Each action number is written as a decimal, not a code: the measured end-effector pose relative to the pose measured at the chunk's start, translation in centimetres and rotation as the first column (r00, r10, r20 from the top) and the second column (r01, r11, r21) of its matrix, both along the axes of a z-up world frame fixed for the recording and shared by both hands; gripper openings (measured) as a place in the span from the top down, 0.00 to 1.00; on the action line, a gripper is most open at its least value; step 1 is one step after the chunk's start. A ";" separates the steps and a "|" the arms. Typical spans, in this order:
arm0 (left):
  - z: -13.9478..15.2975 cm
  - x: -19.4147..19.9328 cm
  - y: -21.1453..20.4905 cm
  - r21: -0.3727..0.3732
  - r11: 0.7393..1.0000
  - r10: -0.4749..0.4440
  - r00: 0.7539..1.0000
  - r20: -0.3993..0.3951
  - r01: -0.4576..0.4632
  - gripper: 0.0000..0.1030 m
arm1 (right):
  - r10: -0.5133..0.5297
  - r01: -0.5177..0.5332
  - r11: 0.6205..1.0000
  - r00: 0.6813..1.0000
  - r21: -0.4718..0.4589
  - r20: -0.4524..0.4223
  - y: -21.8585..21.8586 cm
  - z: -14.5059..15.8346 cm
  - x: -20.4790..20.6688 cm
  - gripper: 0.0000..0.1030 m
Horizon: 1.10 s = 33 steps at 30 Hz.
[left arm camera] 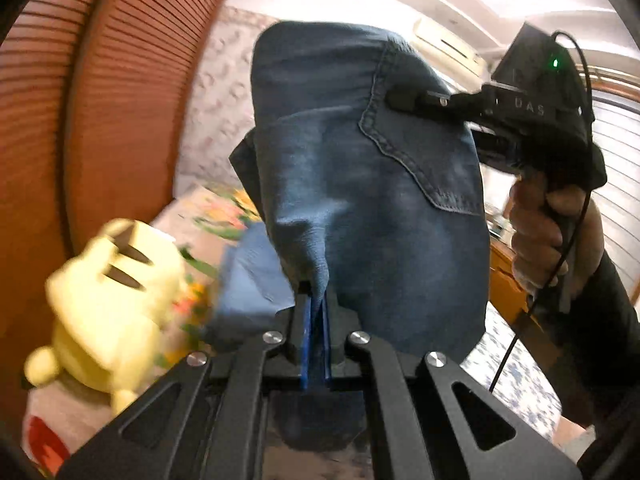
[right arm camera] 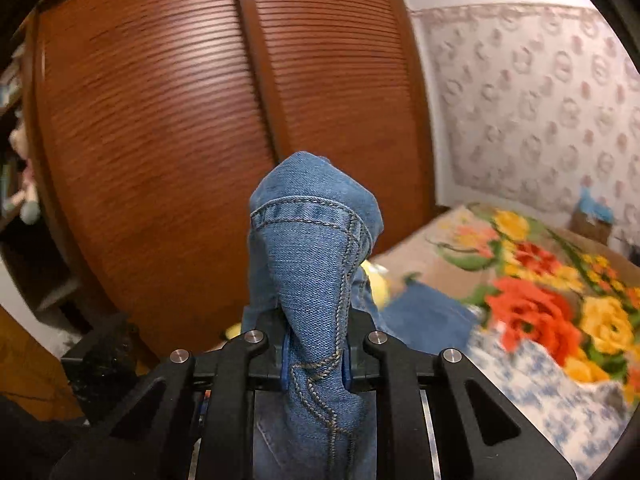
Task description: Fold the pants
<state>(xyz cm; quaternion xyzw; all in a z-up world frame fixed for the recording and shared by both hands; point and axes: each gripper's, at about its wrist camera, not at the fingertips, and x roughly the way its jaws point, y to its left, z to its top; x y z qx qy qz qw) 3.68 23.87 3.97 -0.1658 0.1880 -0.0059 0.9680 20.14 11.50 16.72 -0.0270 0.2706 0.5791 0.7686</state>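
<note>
Beyond both grippers, the bed [right arm camera: 460,268] with its floral blanket lies below and ahead, wardrobe doors [right arm camera: 160,140] behind it. Pants [left arm camera: 372,184] are lifted off it, held in the air between the two grippers, with the loose end trailing down to the bed right of the right gripper.

Left gripper [left arm camera: 316,320] is clenched on a pinch of denim, the back pocket just ahead and to its right. Right gripper [right arm camera: 316,344], seen across from the left wrist, is clamped on a seamed edge, likely the waistband. Long axis seems to run from the grippers down toward the bed. Both sit about equally near; next move likely lays the pants flat. A yellow plush [left arm camera: 108,296] sits left of the left gripper, and may be in the way.
</note>
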 end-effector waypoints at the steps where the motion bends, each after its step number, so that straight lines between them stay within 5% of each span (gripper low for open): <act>1: 0.4 -0.1 1.1 0.012 1.000 0.018 1.000 0.003 -0.018 0.99 | 0.015 -0.014 1.000 1.000 0.018 -0.018 0.9 0.0 0.4 0.85; 5: 0.2 1.8 3.4 0.076 0.996 0.041 0.998 -0.038 -0.038 0.99 | 0.035 -0.017 0.992 0.989 0.123 -0.147 3.4 -2.1 4.2 0.85; 8: -0.9 6.7 3.9 0.098 0.995 0.024 0.994 -0.105 -0.014 0.99 | -0.030 0.064 0.987 0.975 0.147 -0.218 4.0 -7.0 9.2 0.85; 13: -5.7 13.4 3.1 0.096 0.994 -0.028 0.963 -0.266 0.055 0.99 | -0.262 0.248 0.965 0.906 -0.084 -0.333 3.8 -18.8 17.7 0.84; 16: -6.0 14.1 2.8 0.095 0.993 -0.042 0.963 -0.265 0.069 0.99 | -0.303 0.284 0.953 0.895 -0.106 -0.326 1.6 -19.6 19.4 0.77; 22: -6.9 14.9 3.7 0.082 0.996 -0.015 0.958 -0.285 0.040 0.99 | -0.354 0.319 0.908 0.931 -0.272 -0.092 2.3 -16.8 18.5 0.50; 26: -7.7 15.4 3.7 0.087 0.996 -0.001 0.954 -0.300 0.028 0.99 | -0.344 0.353 0.902 0.936 -0.249 0.080 1.2 -15.2 16.3 0.50; 27: -7.7 15.4 3.6 0.086 0.996 0.001 0.953 -0.304 0.026 0.99 | -0.333 0.350 0.905 0.937 -0.244 0.109 1.4 -15.0 16.1 0.56; 30: -8.1 15.5 3.5 0.101 0.995 0.013 0.948 -0.318 0.021 0.99 | -0.275 0.295 0.921 0.955 -0.253 0.112 2.8 -15.5 16.1 0.69; 33: -8.6 15.4 3.6 0.094 0.995 0.017 0.945 -0.328 0.015 0.99 | -0.243 0.274 0.894 0.961 -0.355 0.130 4.9 -18.0 17.0 0.69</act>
